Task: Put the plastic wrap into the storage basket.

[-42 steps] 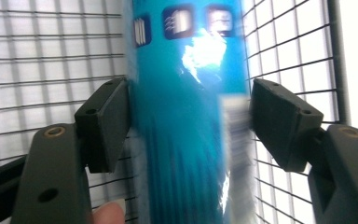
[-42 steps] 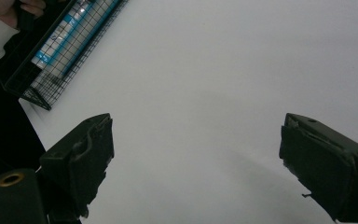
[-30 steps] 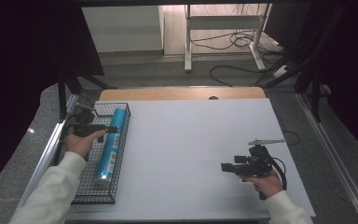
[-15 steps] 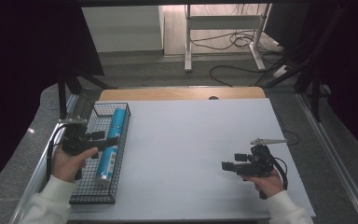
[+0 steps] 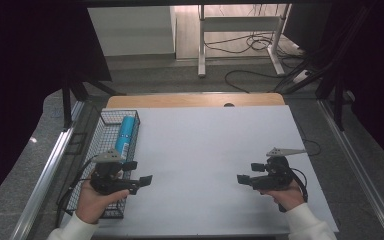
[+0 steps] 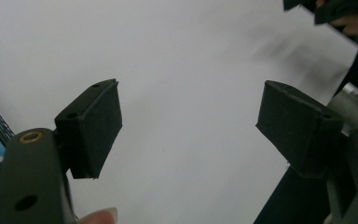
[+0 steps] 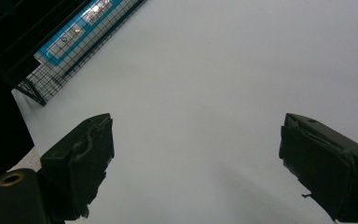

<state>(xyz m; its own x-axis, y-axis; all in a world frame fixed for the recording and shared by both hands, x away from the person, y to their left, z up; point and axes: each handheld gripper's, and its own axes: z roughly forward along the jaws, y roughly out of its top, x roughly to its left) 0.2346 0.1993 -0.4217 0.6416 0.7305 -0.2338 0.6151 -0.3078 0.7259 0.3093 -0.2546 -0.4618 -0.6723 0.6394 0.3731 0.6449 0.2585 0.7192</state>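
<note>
A blue cylindrical tube [image 5: 125,132] lies lengthwise in a black wire basket [image 5: 103,118] at the table's left edge. My left gripper [image 5: 147,179] is held over the basket's near end and points right across the white table; in the left gripper view its jaws [image 6: 189,107] stand apart with nothing between them. My right gripper [image 5: 241,178] rests low at the near right and points left. Its jaws [image 7: 196,135] are wide apart and empty. The tube [image 7: 81,28] and basket [image 7: 37,88] appear far off in the right gripper view.
The white table top [image 5: 205,145] stretches between the two grippers. A wooden strip [image 5: 195,100] borders its far edge. Metal rails run along both sides, and cables lie on the floor beyond. The other hand's gripper [image 6: 326,9] shows in the top right corner of the left gripper view.
My left gripper has drawn back from the tube towards the near end of the basket, with nothing in its jaws. The tube stays in the basket. The right gripper has kept still.
</note>
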